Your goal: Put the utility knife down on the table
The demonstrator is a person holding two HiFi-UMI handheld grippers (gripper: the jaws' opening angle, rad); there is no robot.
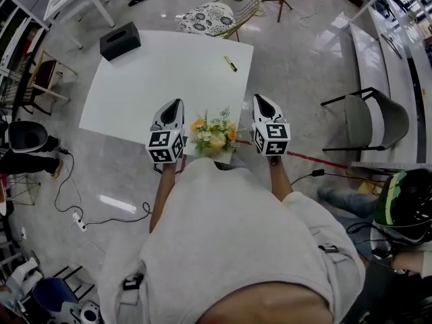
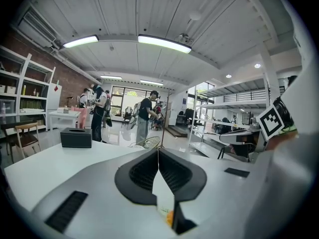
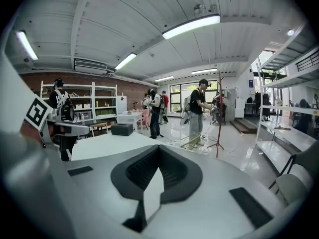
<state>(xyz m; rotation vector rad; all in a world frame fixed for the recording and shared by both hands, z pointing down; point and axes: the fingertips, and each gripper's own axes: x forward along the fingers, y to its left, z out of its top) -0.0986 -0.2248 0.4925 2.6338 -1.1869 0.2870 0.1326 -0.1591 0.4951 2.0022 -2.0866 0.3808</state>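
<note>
Head view: A utility knife [image 1: 230,63] lies flat on a white table [image 1: 155,79] near the tabletop's far right corner, well apart from both hand-held grippers. A black tissue box [image 1: 120,40] sits on the far left corner; its top slot is dark and nothing inside can be made out. A bunch of yellow and orange flowers [image 1: 214,135] stands at the near edge between the left gripper [image 1: 178,102] and the right gripper [image 1: 259,98]. The person's grey shirt hides the base of the flowers, so it cannot be told what holds them.

Left gripper view: The left gripper [image 2: 158,149] has its jaws pressed together at the tips, with nothing pinched. A scrap of orange and green shows through the slit below them. The tissue box [image 2: 76,137] stands on the tabletop [image 2: 45,163] at the left. The right gripper's marker cube [image 2: 273,119] is cut off at the right. The knife cannot be made out here.

Right gripper view: The right gripper [image 3: 159,146] is likewise closed tip to tip and empty. The tissue box [image 3: 122,129] sits on the far part of the table [image 3: 99,146]. The gripper's own body covers the near tabletop.
</note>
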